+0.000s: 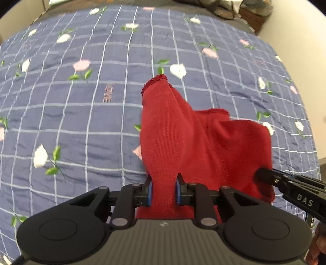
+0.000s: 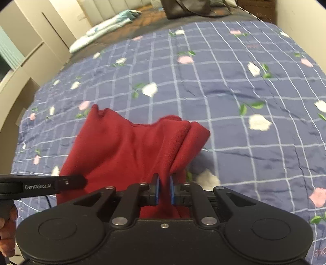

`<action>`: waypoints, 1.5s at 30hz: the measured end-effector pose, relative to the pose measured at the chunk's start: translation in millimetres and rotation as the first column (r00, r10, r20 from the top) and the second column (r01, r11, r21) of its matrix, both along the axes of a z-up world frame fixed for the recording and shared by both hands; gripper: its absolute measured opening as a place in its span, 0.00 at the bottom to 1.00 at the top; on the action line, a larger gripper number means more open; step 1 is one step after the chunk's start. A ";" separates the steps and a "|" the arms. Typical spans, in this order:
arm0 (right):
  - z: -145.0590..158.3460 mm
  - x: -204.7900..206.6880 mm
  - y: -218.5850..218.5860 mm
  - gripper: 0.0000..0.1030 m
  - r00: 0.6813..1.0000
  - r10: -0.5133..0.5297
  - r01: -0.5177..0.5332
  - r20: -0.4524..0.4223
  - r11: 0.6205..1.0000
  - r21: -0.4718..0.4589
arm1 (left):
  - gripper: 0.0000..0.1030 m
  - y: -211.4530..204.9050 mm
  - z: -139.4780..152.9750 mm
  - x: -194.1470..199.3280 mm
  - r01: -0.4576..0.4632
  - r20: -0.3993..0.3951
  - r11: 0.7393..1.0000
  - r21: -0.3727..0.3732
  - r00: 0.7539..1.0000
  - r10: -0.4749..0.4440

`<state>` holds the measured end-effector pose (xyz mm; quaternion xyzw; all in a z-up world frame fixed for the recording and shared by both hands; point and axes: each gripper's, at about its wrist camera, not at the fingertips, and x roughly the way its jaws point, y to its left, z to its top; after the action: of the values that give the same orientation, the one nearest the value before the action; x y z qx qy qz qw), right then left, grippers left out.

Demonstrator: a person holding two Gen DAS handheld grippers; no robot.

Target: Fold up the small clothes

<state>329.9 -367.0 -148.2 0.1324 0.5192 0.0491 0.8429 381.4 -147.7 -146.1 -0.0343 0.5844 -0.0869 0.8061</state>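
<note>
Covering nearly the whole of both views is a bed dressed in a blue quilt [image 1: 85, 122] crossed by pale grid lines and scattered with white and pink flowers on green stems; a small stitched word sits at about ten o'clock from the cloth in the left wrist view. Beyond the quilt's far edge runs a dark grey strip of bedding [image 2: 126, 30]. At eleven o'clock in the right wrist view stand cream cupboard doors [image 2: 51, 26], with a pale rolled bundle [image 2: 106, 26] lying before them, and a dark bag [image 2: 189, 8] rests at twelve o'clock.

A red knit garment [image 1: 183, 132] is lifted off the quilt, draping in folds, its hemmed sleeve end pointing to twelve o'clock in the left wrist view. The left claw [image 1: 164, 188] pinches a band of the red cloth between its blue pads. The right claw [image 2: 164, 189] likewise grips a gathered fold of the garment's edge. Each claw shows in the other's view, at three o'clock and at nine o'clock, just beside the cloth. A hand [image 2: 7, 234] grips the left handle at eight o'clock.
</note>
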 end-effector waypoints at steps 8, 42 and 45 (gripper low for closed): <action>19.8 0.2 58.6 0.10 0.997 0.054 -0.057 0.058 0.997 0.045 | 0.21 58.8 32.0 -12.0 -0.037 0.072 0.999 0.000 0.997 0.037; -27.7 -43.8 132.9 0.55 0.981 -0.152 0.154 -0.121 0.988 0.007 | 0.26 151.6 -18.9 -36.2 0.002 -0.041 0.998 0.063 0.999 0.001; -22.7 -56.6 132.4 0.67 0.979 -0.175 0.176 -0.108 0.984 -0.006 | 0.29 157.1 -22.8 -37.0 0.014 -0.052 0.998 0.061 0.999 -0.010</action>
<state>273.3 -234.7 -170.9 0.1817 0.5501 -0.0319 0.8144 344.4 9.4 -168.8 -0.0084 0.6076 -0.0729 0.7909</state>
